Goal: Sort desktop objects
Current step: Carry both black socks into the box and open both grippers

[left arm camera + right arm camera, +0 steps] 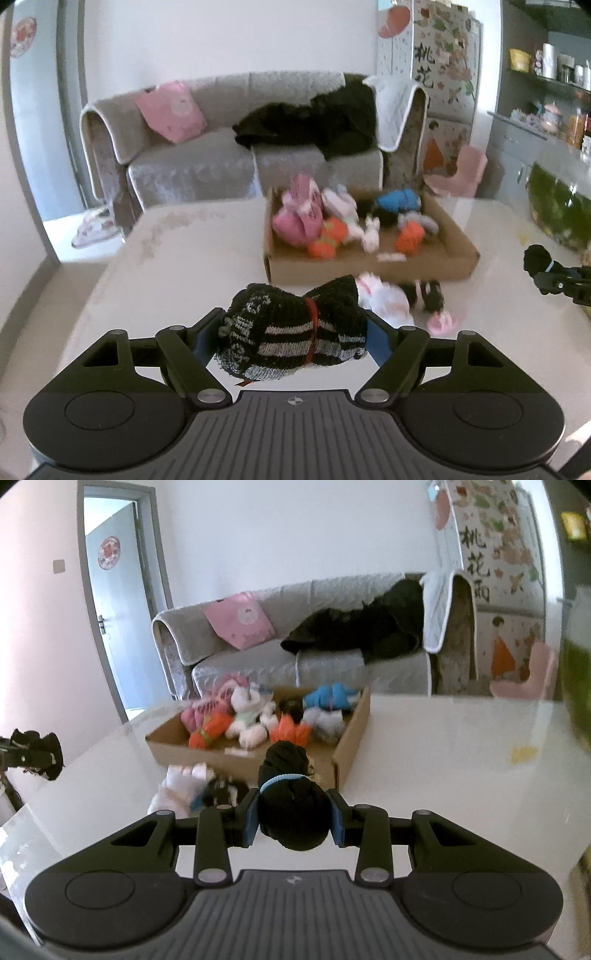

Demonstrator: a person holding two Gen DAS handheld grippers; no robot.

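Two wrist-camera views over a glossy white table (177, 258), with a shallow cardboard box (424, 264) of rolled sock bundles standing toward the far side and a grey sofa (184, 166) beyond it.

On the left, the left gripper (291, 339) is closed on a black-and-grey striped sock bundle (295, 332) tied with a red band. The bundle's long axis runs crosswise, from one finger to the other, and it fills the gap between them. It appears lifted clear of the tabletop. The box lies ahead and slightly right of this gripper, its near wall close beyond the bundle. Between the two, loose on the table, are a white-and-pink sock bundle (384, 297), a dark one (428, 293) and a small pink one (443, 323).

On the right, the right gripper (293, 818) clamps a plain black sock bundle (291, 805) with a light blue band. Its long axis points forward, away from the camera, toward the box. Its fingers sit closer together than the left pair's, their blue pads pressing the bundle's sides. The box's near right corner lies just beyond this bundle, so the right hand seems nearer the box.

Judged from this, both bundles are headed for the box, each needing a short forward carry over the near wall before the fingers part.
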